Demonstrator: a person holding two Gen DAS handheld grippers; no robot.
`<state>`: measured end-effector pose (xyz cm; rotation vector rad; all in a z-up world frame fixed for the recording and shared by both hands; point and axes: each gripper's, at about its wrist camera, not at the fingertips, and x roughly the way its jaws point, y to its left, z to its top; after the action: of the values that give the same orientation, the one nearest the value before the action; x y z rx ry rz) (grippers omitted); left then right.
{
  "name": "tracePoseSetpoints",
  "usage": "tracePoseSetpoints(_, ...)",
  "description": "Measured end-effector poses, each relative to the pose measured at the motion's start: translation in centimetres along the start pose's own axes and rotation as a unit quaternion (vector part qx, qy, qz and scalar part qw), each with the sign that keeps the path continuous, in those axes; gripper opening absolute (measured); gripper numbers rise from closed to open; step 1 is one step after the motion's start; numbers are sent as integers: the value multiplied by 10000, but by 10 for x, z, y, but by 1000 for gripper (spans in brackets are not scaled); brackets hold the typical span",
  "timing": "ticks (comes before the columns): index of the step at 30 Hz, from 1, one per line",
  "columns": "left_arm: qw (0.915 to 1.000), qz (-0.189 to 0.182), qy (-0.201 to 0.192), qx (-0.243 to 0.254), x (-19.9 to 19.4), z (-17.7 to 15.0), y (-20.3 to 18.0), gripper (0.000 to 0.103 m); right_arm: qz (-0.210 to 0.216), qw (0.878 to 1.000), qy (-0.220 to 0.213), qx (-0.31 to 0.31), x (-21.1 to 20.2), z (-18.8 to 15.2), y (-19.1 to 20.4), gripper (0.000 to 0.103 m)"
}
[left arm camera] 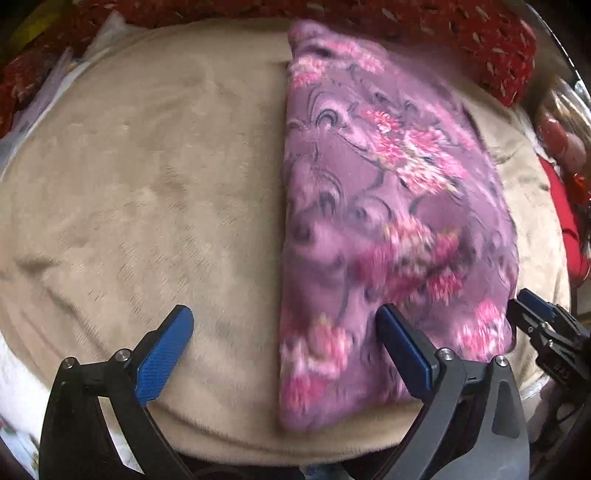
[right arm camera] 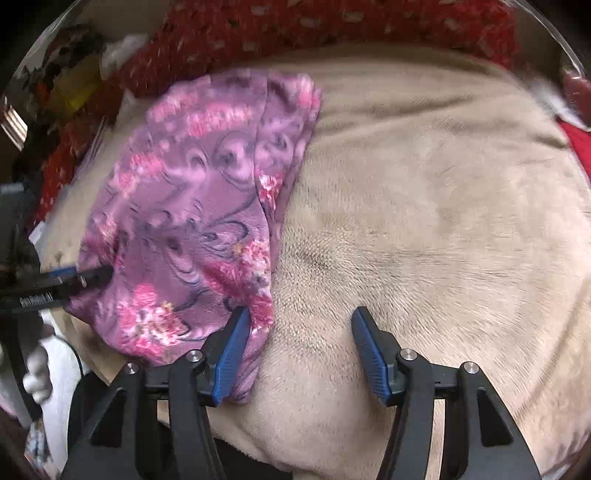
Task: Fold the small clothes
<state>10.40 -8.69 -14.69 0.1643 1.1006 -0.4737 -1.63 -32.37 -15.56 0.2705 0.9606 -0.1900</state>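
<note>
Garment: the purple floral cloth (left arm camera: 388,206) is lying folded into a long strip on the beige blanket (left arm camera: 147,184), one long edge running straight, the near end just at the blanket's front edge.
Left gripper: the left gripper (left arm camera: 284,347) is hovering over the strip's near end, jaws spread wide, released, holding nothing; one blue pad is over bare blanket, the other over the cloth.
Right gripper: the right gripper (right arm camera: 295,354) is also standing wide apart and empty, its left pad at the cloth's near corner, the other over bare blanket.
Step in hand: it looks like the next fold is being set up, probably bringing the near end up toward the far end.
Doing it well: each gripper should be pinching all layers at a near corner, both lifting evenly, so the layers are not sliding apart.
Only the right wrist view shows: layered edges stepping along the strip's right side, and the left gripper's tip coming in low at the cloth's left edge.
Only the left wrist view shows: the clean straight left edge, and the right gripper at the far right corner.
Surroundings: a red patterned blanket (right arm camera: 258,33) is bunching behind.
</note>
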Motion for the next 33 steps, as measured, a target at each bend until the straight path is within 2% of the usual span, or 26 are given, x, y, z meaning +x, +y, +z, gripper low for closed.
tracePoseSetpoints(2,9994,226,-217,166,-16,-9,-2,100,-234,9997,-50,-29,-17,-3,7,61)
tracePoseSetpoints(3,9987,357,-293,235,-23,-14,-3,100,-316,9995,-72,-57,-23,-4,10,64)
tracePoseSetpoints(4,9975,494,-397,310,-31,-21,-5,100,-417,9991,-103,-74,-30,-5,14,69)
tracePoseSetpoints(6,9951,640,-655,372,-47,-35,-6,100,-651,9978,-150,-14,-42,-9,20,89)
tracePoseSetpoints(7,9942,657,-760,372,-53,-41,-6,100,-757,9970,-168,4,-46,-12,23,90)
tracePoseSetpoints(12,9941,558,-887,268,-72,-62,-5,100,-1332,9882,-648,-390,-71,-38,45,90)
tracePoseSetpoints(15,9947,475,-874,248,-76,-72,-6,100,-1500,9829,-949,-494,-81,-45,51,91)
tracePoseSetpoints(23,9929,513,-1019,330,-87,-88,-9,100,-1363,9815,-1299,-353,-102,-62,59,91)
tracePoseSetpoints(33,9941,367,-965,344,-97,-103,-23,100,-1327,9764,-1619,-533,-120,-78,73,91)
